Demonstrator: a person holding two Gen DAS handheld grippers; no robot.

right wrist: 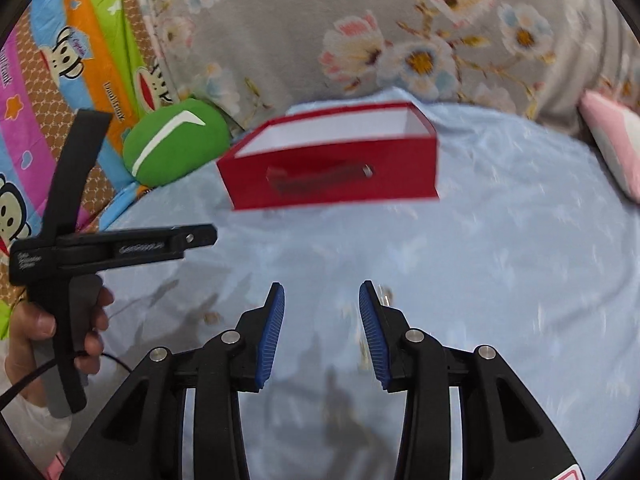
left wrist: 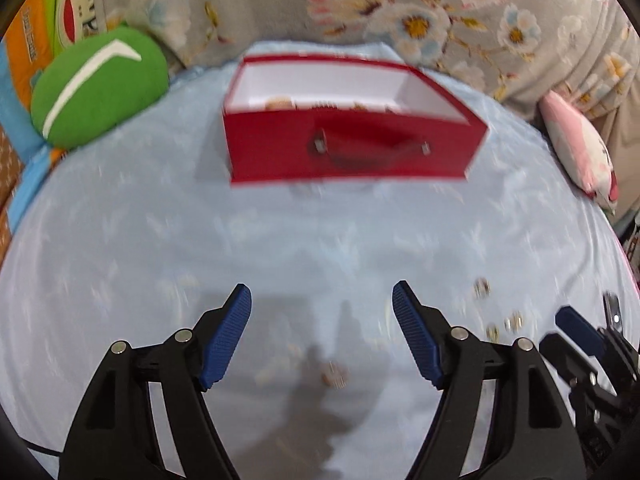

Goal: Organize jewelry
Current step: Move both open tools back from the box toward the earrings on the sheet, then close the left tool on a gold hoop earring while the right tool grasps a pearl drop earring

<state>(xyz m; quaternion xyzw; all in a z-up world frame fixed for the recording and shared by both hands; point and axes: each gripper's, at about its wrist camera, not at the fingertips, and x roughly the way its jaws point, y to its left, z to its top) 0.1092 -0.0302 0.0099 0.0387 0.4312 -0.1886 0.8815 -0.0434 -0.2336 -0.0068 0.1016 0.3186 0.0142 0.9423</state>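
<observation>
A red open box (left wrist: 352,148) with a white inside stands on the light blue sheet (left wrist: 160,240); a few small jewelry pieces (left wrist: 280,102) lie inside it. It also shows in the right wrist view (right wrist: 336,176). My left gripper (left wrist: 322,300) is open and empty, low over the sheet. A small blurred piece (left wrist: 334,376) lies between its jaws, and several small pieces (left wrist: 504,324) lie to its right. My right gripper (right wrist: 322,300) is open and empty; a small piece (right wrist: 386,294) lies just past its right pad. The right gripper also shows in the left wrist view (left wrist: 588,332).
A green round cushion (left wrist: 100,88) lies at the back left, also in the right wrist view (right wrist: 176,144). A floral grey quilt (left wrist: 440,12) runs along the back. A pink pillow (left wrist: 580,152) lies at the right. The hand-held left gripper body (right wrist: 80,248) shows at left.
</observation>
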